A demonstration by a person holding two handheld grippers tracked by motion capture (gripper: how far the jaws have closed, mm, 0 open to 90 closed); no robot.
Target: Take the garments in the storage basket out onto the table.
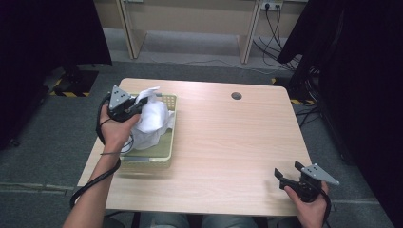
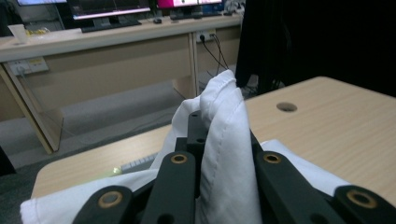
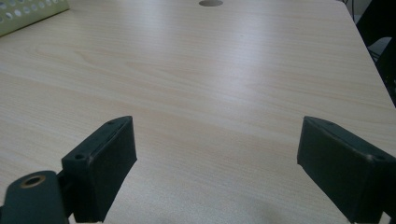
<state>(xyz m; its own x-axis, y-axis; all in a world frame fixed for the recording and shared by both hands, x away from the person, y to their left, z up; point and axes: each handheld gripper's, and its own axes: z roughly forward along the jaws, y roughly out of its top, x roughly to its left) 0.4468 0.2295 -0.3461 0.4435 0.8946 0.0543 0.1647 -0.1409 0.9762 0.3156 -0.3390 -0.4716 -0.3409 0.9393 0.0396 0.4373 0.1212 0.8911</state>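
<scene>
Left tool (image 1: 139,101) clamped on the white cloth (image 1: 153,123): lift it clear of the basket (image 1: 168,156) rim; right tool (image 1: 287,175) gapes apart, near right.

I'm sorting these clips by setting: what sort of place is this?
Probably an office or lab: desks with monitors, wall sockets with trailing cables, and grey carpet around a wooden table.

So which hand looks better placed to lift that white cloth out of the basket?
The left. Its gripper is already shut on the white cloth over the basket. The right gripper rests open at the table's near corner, far away.
</scene>
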